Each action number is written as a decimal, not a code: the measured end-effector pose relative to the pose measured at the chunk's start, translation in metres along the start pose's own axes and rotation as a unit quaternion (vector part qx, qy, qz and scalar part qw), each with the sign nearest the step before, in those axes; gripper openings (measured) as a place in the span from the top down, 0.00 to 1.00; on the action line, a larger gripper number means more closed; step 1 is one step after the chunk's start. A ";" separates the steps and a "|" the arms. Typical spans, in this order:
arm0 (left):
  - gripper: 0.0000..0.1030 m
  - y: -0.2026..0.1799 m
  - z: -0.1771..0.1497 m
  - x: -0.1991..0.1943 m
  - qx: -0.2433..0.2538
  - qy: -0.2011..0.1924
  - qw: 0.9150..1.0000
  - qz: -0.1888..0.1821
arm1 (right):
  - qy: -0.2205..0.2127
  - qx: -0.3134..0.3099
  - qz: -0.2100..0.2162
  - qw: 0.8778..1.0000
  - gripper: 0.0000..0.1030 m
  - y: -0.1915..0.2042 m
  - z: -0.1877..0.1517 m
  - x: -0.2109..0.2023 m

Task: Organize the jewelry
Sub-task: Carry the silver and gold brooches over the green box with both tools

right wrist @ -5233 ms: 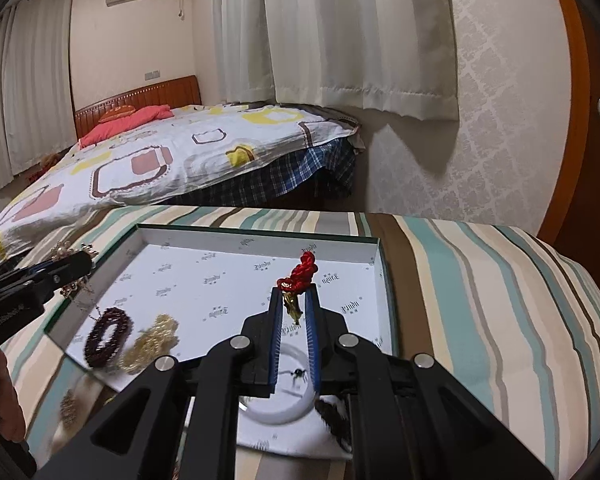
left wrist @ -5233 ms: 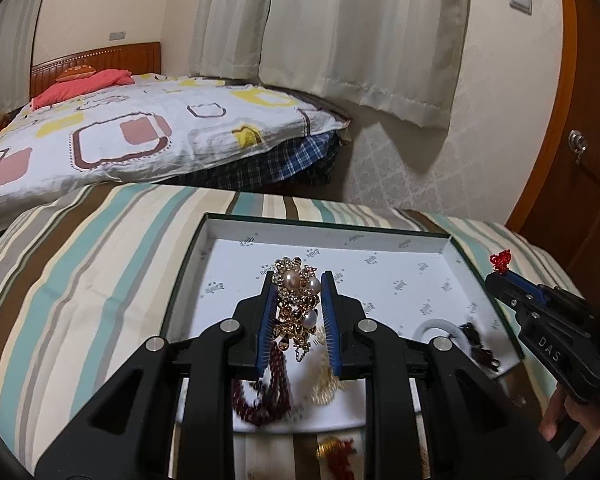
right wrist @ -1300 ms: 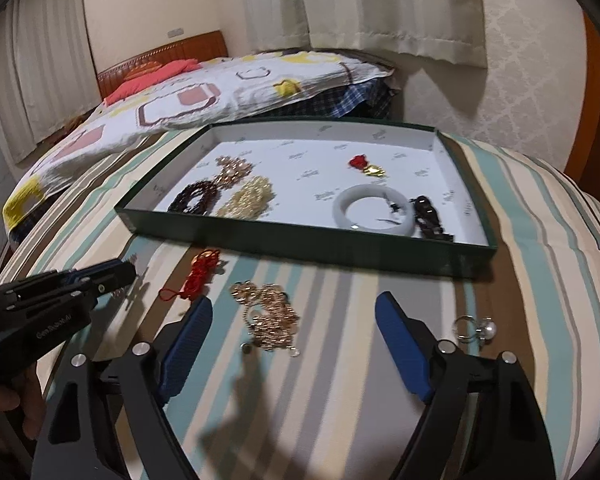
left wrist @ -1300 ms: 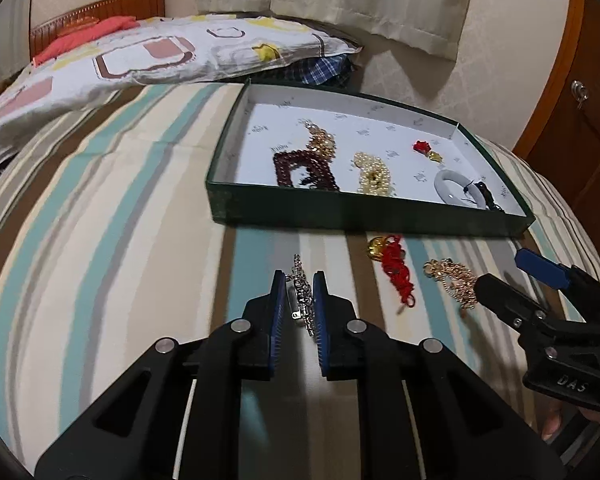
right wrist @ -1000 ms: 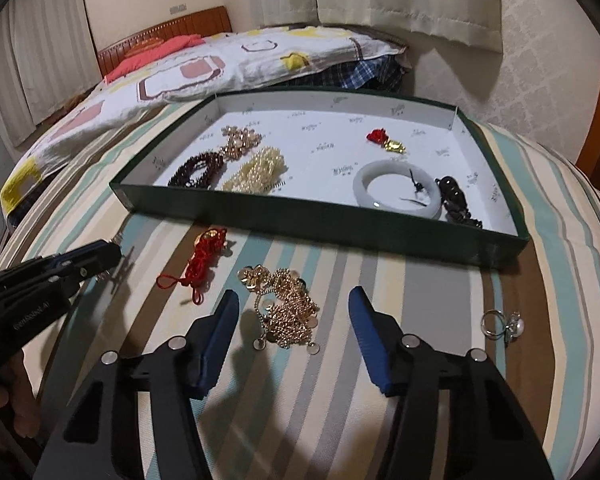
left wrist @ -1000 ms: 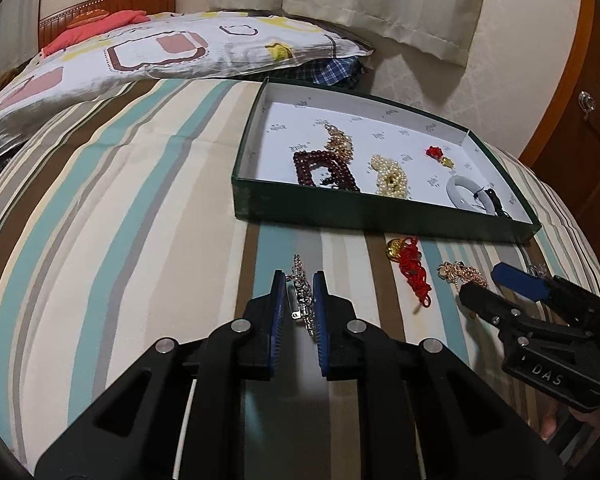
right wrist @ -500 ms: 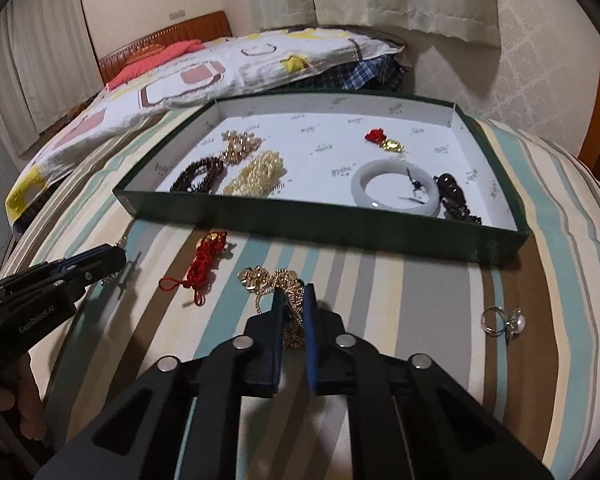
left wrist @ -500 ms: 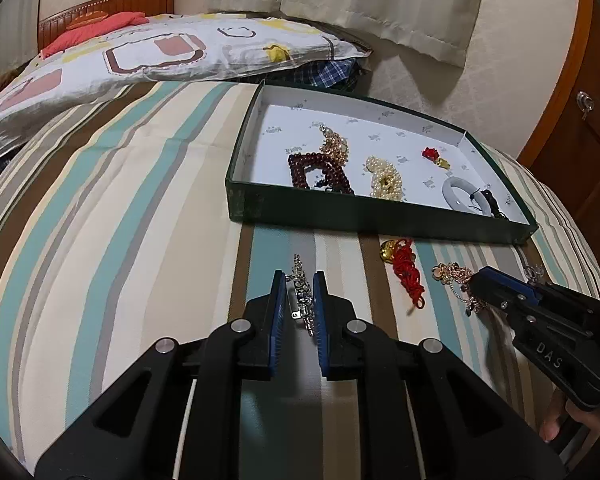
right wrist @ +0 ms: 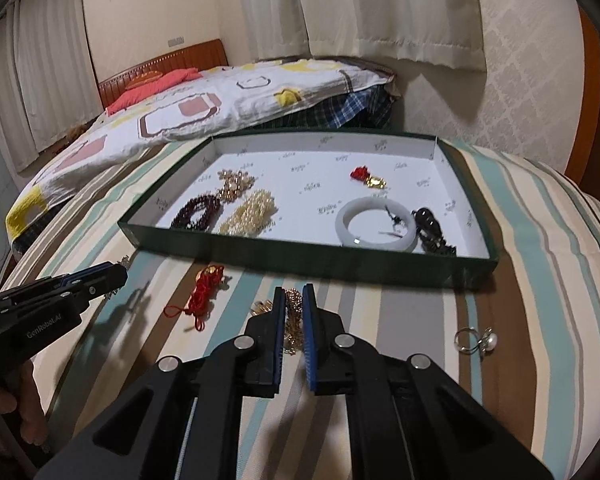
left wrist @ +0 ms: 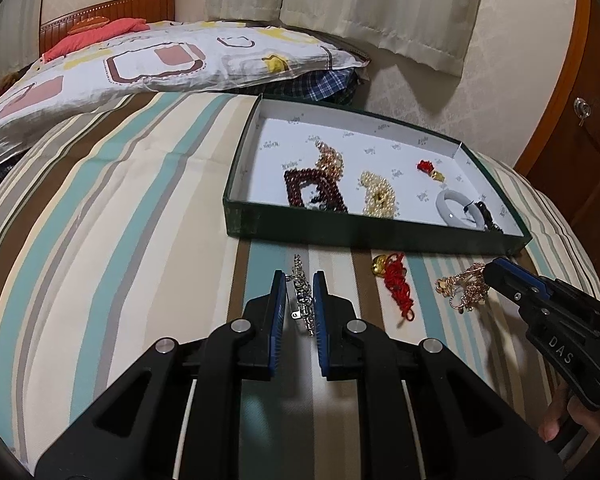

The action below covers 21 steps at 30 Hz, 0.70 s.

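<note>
Left claw [left wrist: 300,280] is sitting nearly closed, pads clamping a silver chain piece [left wrist: 302,297] that is hanging between them over the striped mattress [left wrist: 100,216], just in front of the near wall of the green tray [left wrist: 380,232]. Right claw [right wrist: 291,298] is also pinched almost shut, gripping the gold chain necklace [right wrist: 293,316], part of which is trailing onto the mattress just left of the pads. A red knotted charm with a gold bell [right wrist: 204,292] is lying on the mattress between the two claws, close to the tray's near wall. A pearl ring [right wrist: 476,340] is resting on the mattress off to the right, near the tray's near-right corner. Inside the tray: dark red bead bracelet [right wrist: 196,210] and gold brooch [right wrist: 234,184] toward the left end, pearl strand [right wrist: 250,212] just beside them, small red-and-gold charm [right wrist: 368,176] toward the far side, white jade bangle [right wrist: 376,224] and black bead piece [right wrist: 432,228] at the near-right corner.
</note>
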<state>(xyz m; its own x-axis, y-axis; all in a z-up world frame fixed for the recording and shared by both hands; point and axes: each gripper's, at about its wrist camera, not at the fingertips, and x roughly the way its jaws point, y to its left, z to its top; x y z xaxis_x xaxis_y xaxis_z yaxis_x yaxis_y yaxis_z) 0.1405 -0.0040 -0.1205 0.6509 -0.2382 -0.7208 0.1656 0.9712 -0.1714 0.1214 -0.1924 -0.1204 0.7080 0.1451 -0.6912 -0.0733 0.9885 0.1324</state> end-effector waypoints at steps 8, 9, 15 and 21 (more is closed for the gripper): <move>0.86 -0.014 0.019 -0.009 0.008 -0.029 0.999 -0.014 | -0.035 0.003 -0.008 0.999 0.91 -0.008 0.017 -0.012; 0.86 -0.018 0.024 -0.010 0.010 -0.035 0.999 -0.017 | -0.041 0.003 -0.010 0.999 0.91 -0.010 0.021 -0.013; 0.86 -0.038 0.050 -0.008 0.022 -0.062 0.997 -0.033 | -0.072 0.005 -0.019 0.997 0.91 -0.022 0.044 -0.017; 0.86 -0.060 0.076 0.003 0.036 -0.086 0.995 -0.046 | -0.109 0.004 -0.030 0.994 0.91 -0.037 0.074 -0.017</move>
<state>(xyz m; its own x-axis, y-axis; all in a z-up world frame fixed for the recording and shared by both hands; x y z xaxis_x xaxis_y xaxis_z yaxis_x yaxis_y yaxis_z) 0.1888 -0.0640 -0.0611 0.7464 -0.3306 -0.5776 0.2791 0.9434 -0.1792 0.1636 -0.2348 -0.0608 0.8458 0.0726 -0.5285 -0.0215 0.9945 0.1022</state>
